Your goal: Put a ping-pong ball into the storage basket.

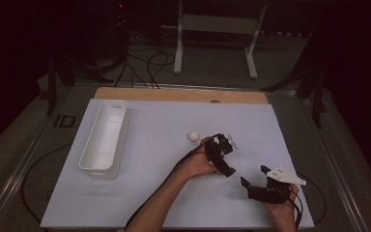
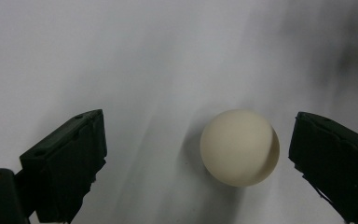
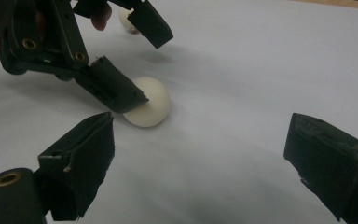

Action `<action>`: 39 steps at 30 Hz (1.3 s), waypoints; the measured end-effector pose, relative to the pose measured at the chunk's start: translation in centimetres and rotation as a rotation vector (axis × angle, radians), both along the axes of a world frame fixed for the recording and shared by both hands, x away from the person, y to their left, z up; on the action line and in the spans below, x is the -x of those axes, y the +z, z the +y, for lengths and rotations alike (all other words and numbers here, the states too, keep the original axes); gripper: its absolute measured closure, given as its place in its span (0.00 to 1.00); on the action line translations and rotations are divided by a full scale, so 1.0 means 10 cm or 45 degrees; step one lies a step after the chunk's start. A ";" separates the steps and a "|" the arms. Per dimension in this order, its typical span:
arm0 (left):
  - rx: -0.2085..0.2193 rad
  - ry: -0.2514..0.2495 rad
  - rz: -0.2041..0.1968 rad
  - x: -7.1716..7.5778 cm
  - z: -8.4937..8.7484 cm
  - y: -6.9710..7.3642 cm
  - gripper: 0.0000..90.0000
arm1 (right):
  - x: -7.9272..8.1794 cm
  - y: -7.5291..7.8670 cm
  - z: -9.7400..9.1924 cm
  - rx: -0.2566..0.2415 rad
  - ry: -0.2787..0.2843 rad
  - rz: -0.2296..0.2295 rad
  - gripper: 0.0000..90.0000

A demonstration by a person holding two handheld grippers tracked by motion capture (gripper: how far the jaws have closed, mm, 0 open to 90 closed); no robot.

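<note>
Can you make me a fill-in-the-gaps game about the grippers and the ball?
1. The ball lies on the table between the left gripper jaws, which are ___.
2. The open jaws of the right gripper hold ___.
3. The long tray on the left is ___ in colour.
Missing words: open; nothing; white.

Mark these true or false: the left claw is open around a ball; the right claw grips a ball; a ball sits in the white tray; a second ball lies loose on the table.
1. The left claw is open with a ball between its jaws. True.
2. The right claw grips a ball. False: it is open and holds nothing.
3. A ball sits in the white tray. False: the tray looks empty.
4. A second ball lies loose on the table. True, beside the left claw.
</note>
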State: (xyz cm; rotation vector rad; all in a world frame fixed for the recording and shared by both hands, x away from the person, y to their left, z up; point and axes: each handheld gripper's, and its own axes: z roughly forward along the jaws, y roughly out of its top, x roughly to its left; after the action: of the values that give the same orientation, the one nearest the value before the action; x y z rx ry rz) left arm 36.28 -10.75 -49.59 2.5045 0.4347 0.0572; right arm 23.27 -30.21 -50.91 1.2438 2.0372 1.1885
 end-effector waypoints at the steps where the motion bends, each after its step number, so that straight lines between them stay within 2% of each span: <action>1: 0.003 0.000 0.003 0.00 0.00 0.00 0.05 | 0.00 0.00 0.00 -0.002 -0.001 0.000 0.09; 7: -0.020 -0.022 0.018 0.02 -0.02 -0.02 0.06 | 0.00 0.00 -0.01 -0.005 -0.005 -0.004 0.09; 9: -0.024 -0.029 0.042 0.02 -0.02 -0.03 0.06 | 0.00 0.00 -0.01 -0.005 -0.005 -0.004 0.09; 11: -0.040 -0.033 0.044 0.03 -0.02 -0.04 0.08 | 0.00 0.00 -0.01 -0.004 -0.005 -0.004 0.09; 22: -0.079 -0.057 0.038 0.07 -0.04 -0.05 0.21 | 0.00 0.00 -0.01 -0.002 -0.005 -0.005 0.09; 26: -0.086 -0.063 0.025 0.08 -0.06 -0.06 0.30 | 0.00 0.00 -0.01 -0.004 -0.004 -0.004 0.09; 30: -0.086 -0.064 0.035 0.08 -0.07 -0.08 0.39 | 0.00 0.00 -0.01 -0.005 -0.004 -0.004 0.09; 35: -0.080 -0.063 0.036 0.07 -0.06 -0.09 0.55 | 0.00 0.01 -0.01 -0.004 -0.002 -0.005 0.09; 39: -0.084 -0.062 0.026 0.06 -0.03 -0.07 0.57 | 0.00 0.01 0.00 -0.005 0.000 -0.005 0.09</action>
State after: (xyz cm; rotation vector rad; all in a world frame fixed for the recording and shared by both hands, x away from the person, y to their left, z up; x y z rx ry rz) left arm 35.69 -11.09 -50.27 2.5816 0.3856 0.0273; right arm 23.23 -30.26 -50.85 1.2424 2.0326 1.1941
